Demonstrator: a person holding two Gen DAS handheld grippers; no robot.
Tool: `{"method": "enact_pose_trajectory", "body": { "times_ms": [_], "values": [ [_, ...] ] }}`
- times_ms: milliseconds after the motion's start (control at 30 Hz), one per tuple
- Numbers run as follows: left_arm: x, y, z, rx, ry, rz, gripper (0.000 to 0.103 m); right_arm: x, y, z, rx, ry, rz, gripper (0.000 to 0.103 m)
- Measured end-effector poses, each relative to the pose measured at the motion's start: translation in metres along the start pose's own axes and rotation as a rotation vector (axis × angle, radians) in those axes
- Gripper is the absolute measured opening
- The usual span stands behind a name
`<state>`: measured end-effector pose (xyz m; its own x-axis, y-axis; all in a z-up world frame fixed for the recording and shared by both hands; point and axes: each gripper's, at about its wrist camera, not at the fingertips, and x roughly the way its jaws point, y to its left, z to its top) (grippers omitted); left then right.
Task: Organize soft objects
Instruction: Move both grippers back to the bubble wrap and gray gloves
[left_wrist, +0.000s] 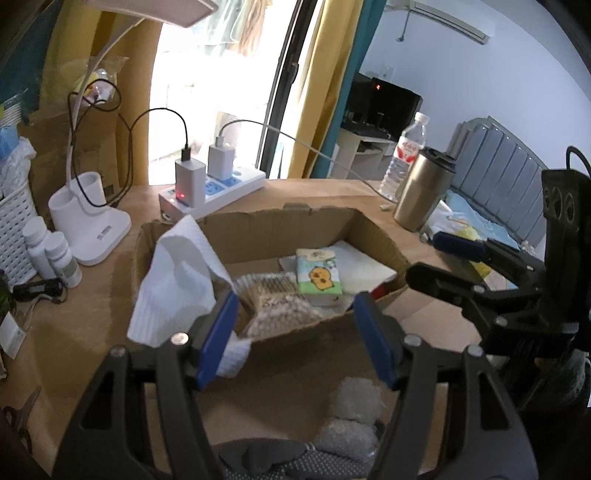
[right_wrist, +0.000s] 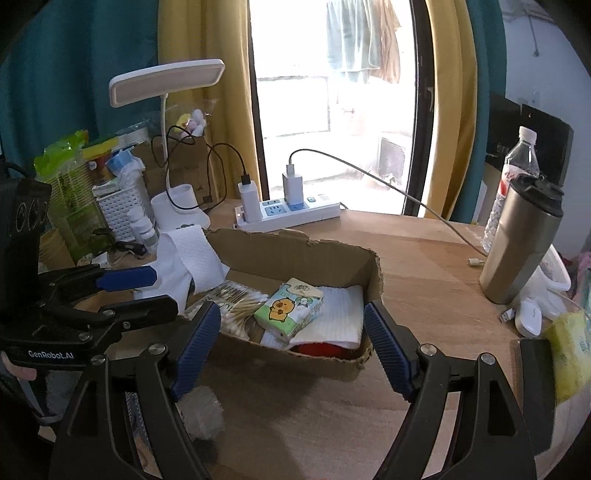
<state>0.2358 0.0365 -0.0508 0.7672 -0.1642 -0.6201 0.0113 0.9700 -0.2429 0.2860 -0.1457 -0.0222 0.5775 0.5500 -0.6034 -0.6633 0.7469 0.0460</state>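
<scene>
A torn cardboard box (left_wrist: 284, 225) (right_wrist: 295, 251) sits on the wooden desk. Inside lie a cotton swab pack (left_wrist: 273, 299) (right_wrist: 240, 302), a duck-print tissue pack (left_wrist: 319, 273) (right_wrist: 290, 308), a folded white cloth (left_wrist: 365, 267) (right_wrist: 340, 314) and something red (right_wrist: 321, 349). A white paper towel (left_wrist: 177, 280) (right_wrist: 192, 262) drapes over the box's left wall. My left gripper (left_wrist: 295, 336) (right_wrist: 162, 290) hovers open before the box's near-left corner, holding nothing. Over the near wall, my right gripper (right_wrist: 291, 347) (left_wrist: 424, 256) is open and empty. A white fluffy lump (left_wrist: 354, 417) (right_wrist: 203, 410) lies on the desk close in front.
A power strip (right_wrist: 291, 210) with chargers and cables lies behind the box. A desk lamp (right_wrist: 166, 81), pill bottles (left_wrist: 51, 254) and a white basket (right_wrist: 122, 206) crowd the left. A steel tumbler (right_wrist: 524, 243), water bottle (right_wrist: 517, 166), mouse (right_wrist: 528, 317) and yellow tissue pack (right_wrist: 569, 354) stand right.
</scene>
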Motion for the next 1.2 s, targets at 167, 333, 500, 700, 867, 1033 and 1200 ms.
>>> {"method": "enact_pose_trajectory", "body": {
  "times_ms": [167,333,500,700,867,1033,1200],
  "values": [
    [-0.009,-0.001,-0.006,-0.002,-0.008,-0.001,0.067,-0.009,0.005,-0.004,-0.003,-0.004,-0.005,0.083],
    [-0.018,0.0,-0.013,-0.003,-0.013,0.0,0.067,-0.016,0.009,-0.007,-0.005,-0.007,-0.011,0.083],
    [-0.023,0.001,-0.018,-0.005,-0.015,0.0,0.067,-0.021,0.013,-0.01,-0.006,-0.007,-0.012,0.083],
    [-0.03,0.0,-0.025,-0.003,-0.018,-0.002,0.067,-0.027,0.02,-0.015,-0.011,-0.008,-0.012,0.083],
    [-0.037,0.0,-0.035,-0.007,-0.02,-0.005,0.067,-0.032,0.026,-0.022,-0.016,-0.002,-0.013,0.083],
    [-0.042,0.0,-0.045,-0.013,-0.015,-0.005,0.067,-0.034,0.031,-0.032,-0.014,0.008,-0.011,0.083],
    [-0.044,0.004,-0.056,-0.023,-0.001,0.0,0.067,-0.034,0.034,-0.043,-0.008,0.024,-0.01,0.083]
  ]
}}
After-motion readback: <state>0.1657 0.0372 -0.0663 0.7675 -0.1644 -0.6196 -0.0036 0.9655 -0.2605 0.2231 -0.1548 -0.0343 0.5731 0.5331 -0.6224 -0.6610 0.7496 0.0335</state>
